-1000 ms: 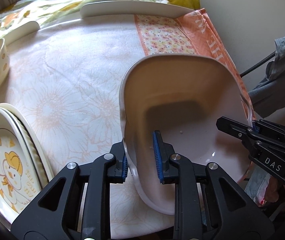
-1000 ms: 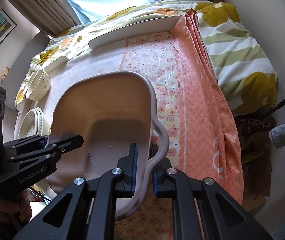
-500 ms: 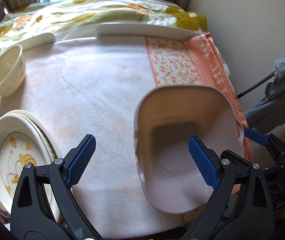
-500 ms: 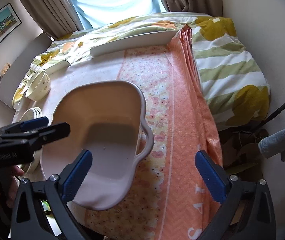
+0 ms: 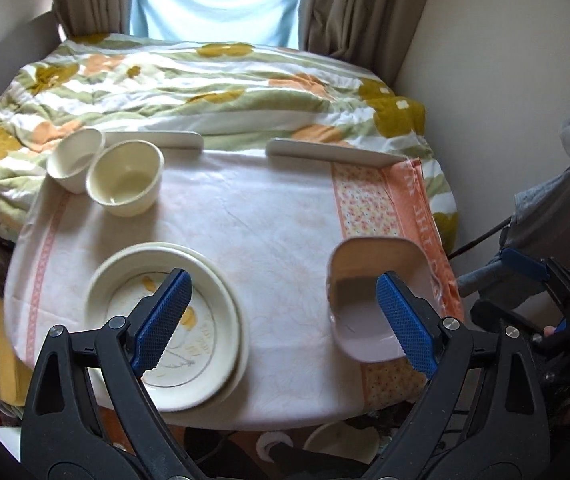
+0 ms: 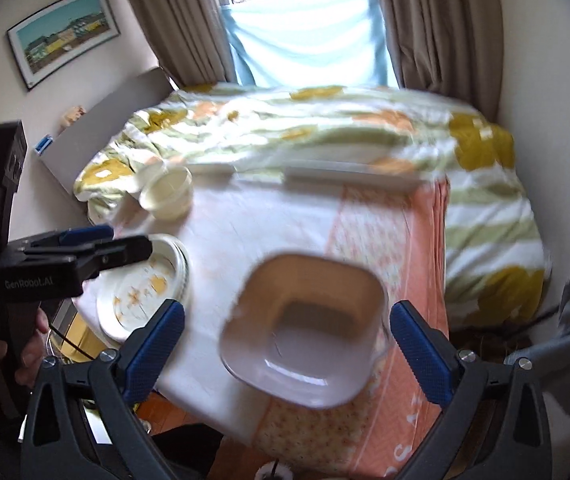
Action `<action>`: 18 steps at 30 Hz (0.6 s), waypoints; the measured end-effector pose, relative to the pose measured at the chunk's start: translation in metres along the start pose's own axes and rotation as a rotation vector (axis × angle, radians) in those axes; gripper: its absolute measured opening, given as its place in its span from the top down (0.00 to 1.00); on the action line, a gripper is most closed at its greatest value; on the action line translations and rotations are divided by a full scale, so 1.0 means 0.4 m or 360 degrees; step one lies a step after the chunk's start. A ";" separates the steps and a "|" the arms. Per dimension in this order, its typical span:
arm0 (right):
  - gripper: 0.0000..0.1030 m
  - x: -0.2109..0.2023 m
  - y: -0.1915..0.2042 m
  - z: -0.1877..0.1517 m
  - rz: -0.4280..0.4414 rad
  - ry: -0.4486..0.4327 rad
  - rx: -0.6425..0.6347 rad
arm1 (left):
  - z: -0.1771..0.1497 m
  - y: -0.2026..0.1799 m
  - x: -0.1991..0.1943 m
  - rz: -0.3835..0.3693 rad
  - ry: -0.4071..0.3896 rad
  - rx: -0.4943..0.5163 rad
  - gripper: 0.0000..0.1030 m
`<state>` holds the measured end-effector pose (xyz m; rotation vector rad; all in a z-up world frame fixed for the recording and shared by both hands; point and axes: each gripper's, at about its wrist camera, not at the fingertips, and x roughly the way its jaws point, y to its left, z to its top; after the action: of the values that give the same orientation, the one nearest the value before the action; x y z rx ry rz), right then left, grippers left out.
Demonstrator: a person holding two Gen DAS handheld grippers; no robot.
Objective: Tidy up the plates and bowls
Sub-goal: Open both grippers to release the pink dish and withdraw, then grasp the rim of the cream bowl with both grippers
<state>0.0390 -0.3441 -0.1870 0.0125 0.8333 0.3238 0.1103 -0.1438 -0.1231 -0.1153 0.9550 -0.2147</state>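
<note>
A pale squarish serving bowl [image 5: 369, 280] rests on the table's front right, on the orange cloth; it also shows in the right wrist view [image 6: 305, 332]. A stack of cream plates [image 5: 173, 320] with a yellow duck print lies at front left, also in the right wrist view [image 6: 145, 284]. Two cream bowls [image 5: 125, 178] stand at back left. My left gripper [image 5: 285, 320] is open and empty, raised above the table between plates and serving bowl. My right gripper [image 6: 289, 348] is open and empty, raised over the serving bowl.
The round table [image 5: 253, 216] has a white floral cloth with an orange strip [image 5: 381, 208] on the right. A floral duvet [image 5: 205, 84] lies behind it, with white rails [image 5: 325, 152] at the table's back edge. A wall and hanging clothes [image 5: 557, 208] are at right.
Both grippers let go of the serving bowl, opened wide and pulled back and up from it. The bowl now rests on the table.
</note>
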 end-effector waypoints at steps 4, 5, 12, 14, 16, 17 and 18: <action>0.01 -0.023 0.099 0.091 0.0058 -0.0092 -0.0117 | 0.032 0.094 -0.093 0.0087 -0.0107 -0.0060 0.09; 0.01 -0.019 0.126 0.116 0.0069 -0.0099 -0.0140 | 0.042 0.121 -0.108 0.0103 -0.0113 -0.0076 0.09; 0.01 0.119 0.274 0.278 0.0092 -0.0046 -0.0177 | 0.112 0.363 -0.109 0.0156 -0.0107 -0.0233 0.09; 0.01 0.186 0.298 0.316 0.0132 0.0018 -0.0141 | 0.124 0.433 -0.082 0.0117 -0.0069 -0.0296 0.09; 0.01 0.263 0.318 0.349 0.0131 0.0101 -0.0099 | 0.138 0.501 -0.038 0.0080 -0.0017 -0.0352 0.09; 0.01 0.308 0.328 0.364 0.0122 0.0157 -0.0074 | 0.147 0.528 -0.008 0.0071 0.0007 -0.0376 0.10; 0.01 0.350 0.335 0.374 0.0113 0.0208 -0.0057 | 0.156 0.561 0.021 0.0059 0.0031 -0.0398 0.10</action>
<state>0.1984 -0.1591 -0.1692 -0.0123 0.9577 0.4097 0.1954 0.0726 -0.1373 -0.3255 1.0003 -0.0613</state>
